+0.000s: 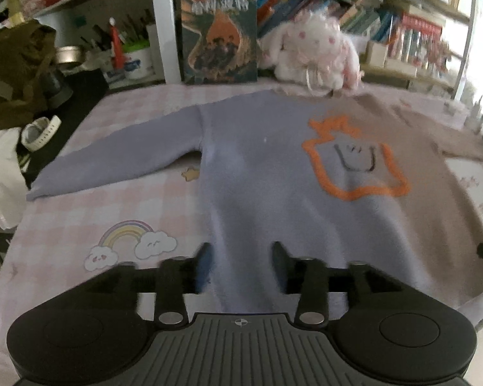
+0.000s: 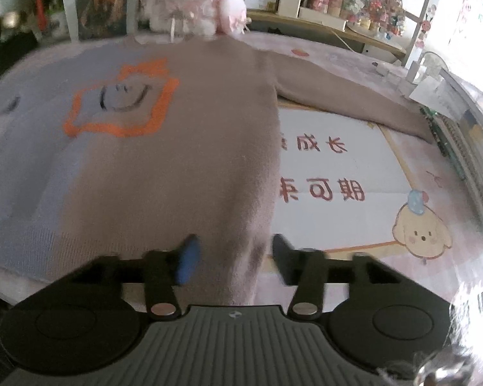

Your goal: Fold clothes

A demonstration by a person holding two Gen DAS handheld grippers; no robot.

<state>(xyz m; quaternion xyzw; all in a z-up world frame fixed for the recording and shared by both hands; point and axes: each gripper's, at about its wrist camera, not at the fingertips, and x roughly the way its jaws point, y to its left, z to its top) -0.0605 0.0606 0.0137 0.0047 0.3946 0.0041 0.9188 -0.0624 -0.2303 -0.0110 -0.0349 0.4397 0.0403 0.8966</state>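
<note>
A two-tone sweater (image 1: 267, 167), lavender on its left half and taupe on its right, lies flat and face up on the table with both sleeves spread out. It has an orange outline with a smiley face on the chest (image 1: 354, 164). My left gripper (image 1: 241, 263) is open over the lavender hem. In the right wrist view the sweater (image 2: 183, 135) fills the left and middle, and my right gripper (image 2: 233, 257) is open over the taupe hem's right corner. Cloth lies between both pairs of fingers.
A pink checked table cover (image 1: 80, 212) with cartoon prints lies under the sweater. A white plush rabbit (image 1: 312, 51) and a book (image 1: 219, 32) stand at the back by the shelves. A white watch (image 1: 40, 133) lies at the left. A keyboard (image 2: 463, 160) sits at the right.
</note>
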